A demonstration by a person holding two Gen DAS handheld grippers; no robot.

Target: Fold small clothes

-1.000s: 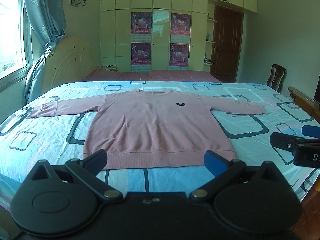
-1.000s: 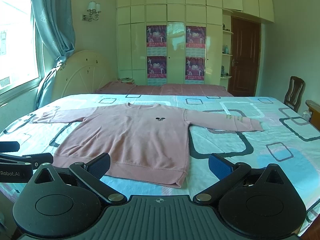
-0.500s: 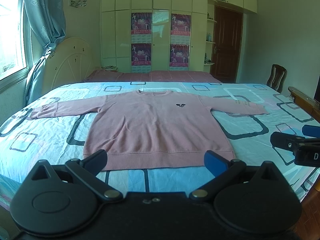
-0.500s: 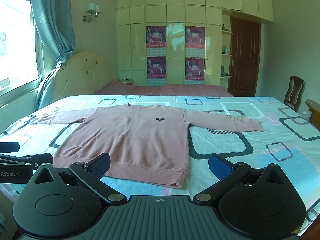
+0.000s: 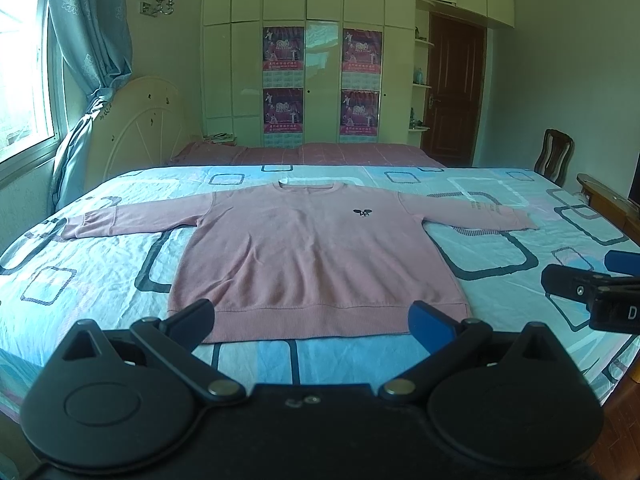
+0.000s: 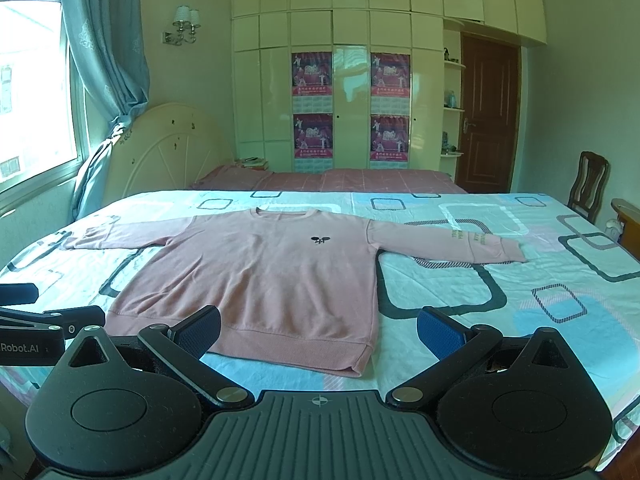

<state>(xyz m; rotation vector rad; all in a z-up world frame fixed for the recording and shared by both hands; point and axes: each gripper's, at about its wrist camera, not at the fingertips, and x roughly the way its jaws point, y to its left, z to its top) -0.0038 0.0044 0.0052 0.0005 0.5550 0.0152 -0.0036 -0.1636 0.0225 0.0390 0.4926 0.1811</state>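
Note:
A pink long-sleeved sweatshirt [image 5: 316, 256] [image 6: 260, 272] lies flat and face up on the bed, both sleeves spread out to the sides, with a small dark emblem on the chest. My left gripper [image 5: 312, 320] hovers open just in front of the hem, nothing between its fingers. My right gripper [image 6: 318, 330] is open too, near the hem's right corner, holding nothing. Each gripper shows at the edge of the other's view: the right gripper [image 5: 596, 286] to the right and the left gripper [image 6: 44, 318] to the left.
The bed sheet [image 5: 500, 248] is light blue with dark rounded-square patterns. A second bed with a pink cover [image 5: 312, 154] stands behind, then a wardrobe with posters. A wooden chair [image 5: 554, 156] and wooden footboard [image 5: 608, 200] stand at the right, a window and curtain at the left.

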